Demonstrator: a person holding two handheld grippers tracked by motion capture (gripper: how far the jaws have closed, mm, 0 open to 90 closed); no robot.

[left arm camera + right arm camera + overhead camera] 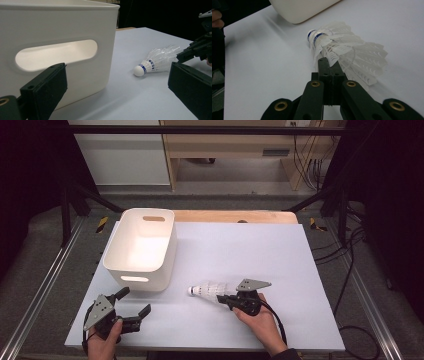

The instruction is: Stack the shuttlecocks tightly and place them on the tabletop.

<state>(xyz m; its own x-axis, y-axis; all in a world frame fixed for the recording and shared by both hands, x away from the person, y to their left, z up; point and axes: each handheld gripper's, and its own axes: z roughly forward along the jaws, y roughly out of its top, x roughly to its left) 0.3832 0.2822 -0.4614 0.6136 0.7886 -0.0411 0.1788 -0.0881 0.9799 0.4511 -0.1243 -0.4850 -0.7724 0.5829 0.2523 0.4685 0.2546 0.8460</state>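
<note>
My right gripper [327, 65] jaws pinch the feather skirt of the white feathered shuttlecock with blue-banded cork [206, 289], lying ahead of them; left gripper [131, 306] spread, idle. Probably next: lift into white plastic handled bin [141, 247] beyond the left tongs

A lab-style recording bay: a white-topped table [260, 250] sits inside a black metal frame [200, 129] with aluminium rails [45, 285], loose cables [350, 265] trailing over grey carpet [50, 235], hazard tape [102, 224] marking the floor.
</note>
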